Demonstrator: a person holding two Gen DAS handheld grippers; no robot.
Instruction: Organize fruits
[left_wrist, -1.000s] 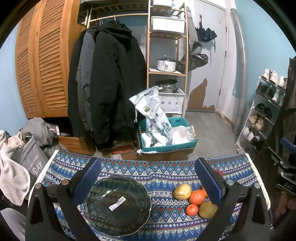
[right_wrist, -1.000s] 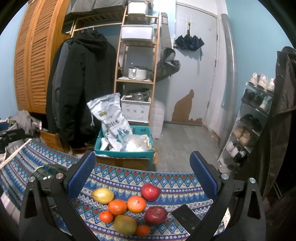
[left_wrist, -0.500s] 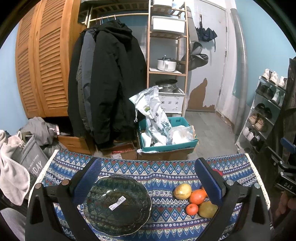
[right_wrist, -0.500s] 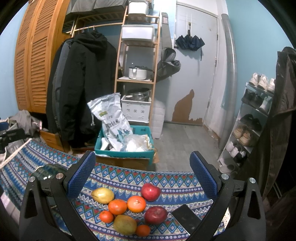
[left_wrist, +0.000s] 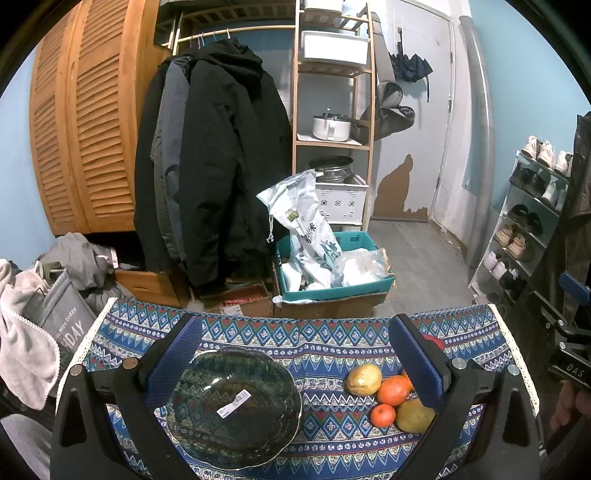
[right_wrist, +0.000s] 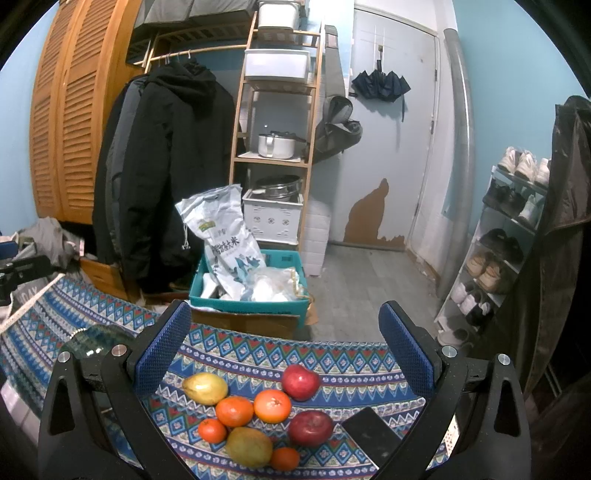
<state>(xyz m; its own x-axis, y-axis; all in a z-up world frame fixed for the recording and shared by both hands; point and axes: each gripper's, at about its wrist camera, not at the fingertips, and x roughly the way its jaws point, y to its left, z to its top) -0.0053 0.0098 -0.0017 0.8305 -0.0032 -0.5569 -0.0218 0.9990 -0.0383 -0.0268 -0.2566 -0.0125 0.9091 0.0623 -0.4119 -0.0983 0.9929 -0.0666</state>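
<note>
Blue walls and a pale door close off a cluttered entryway, and in the left wrist view a patterned tablecloth (left_wrist: 332, 336) covers the table in front of dark coats (left_wrist: 221, 158) hanging on a rail, a wooden shelf unit (left_wrist: 332, 92) and a teal crate (left_wrist: 332, 291) holding a white sack. The left gripper (left_wrist: 293, 363) hovers over the cloth with its blue-padded fingers (left_wrist: 173, 360) spread wide and nothing between them. Below it sits a dark glass bowl (left_wrist: 236, 439) with a white label stuck inside, holding no fruit. To the right of the bowl, well apart from it, lie a yellow pear (left_wrist: 364, 379), an orange (left_wrist: 393, 390), a small tangerine (left_wrist: 383, 415) and a greenish pear (left_wrist: 415, 415), clustered together. A shoe rack (left_wrist: 532, 221) stands at the right wall. From the right wrist view, the right gripper (right_wrist: 284, 345) is likewise released, its fingers (right_wrist: 162, 350) far apart above the fruit pile. Between them on the cloth (right_wrist: 258, 354) lie the yellow pear (right_wrist: 204, 388), two oranges (right_wrist: 234, 411) side by side, a small tangerine (right_wrist: 212, 430), the greenish pear (right_wrist: 249, 446), another tangerine (right_wrist: 284, 459) and two red apples (right_wrist: 301, 382), all close or touching. A black phone (right_wrist: 373, 441) rests just right of the nearer apple. The bowl's rim (right_wrist: 92, 338) shows at far left.
</note>
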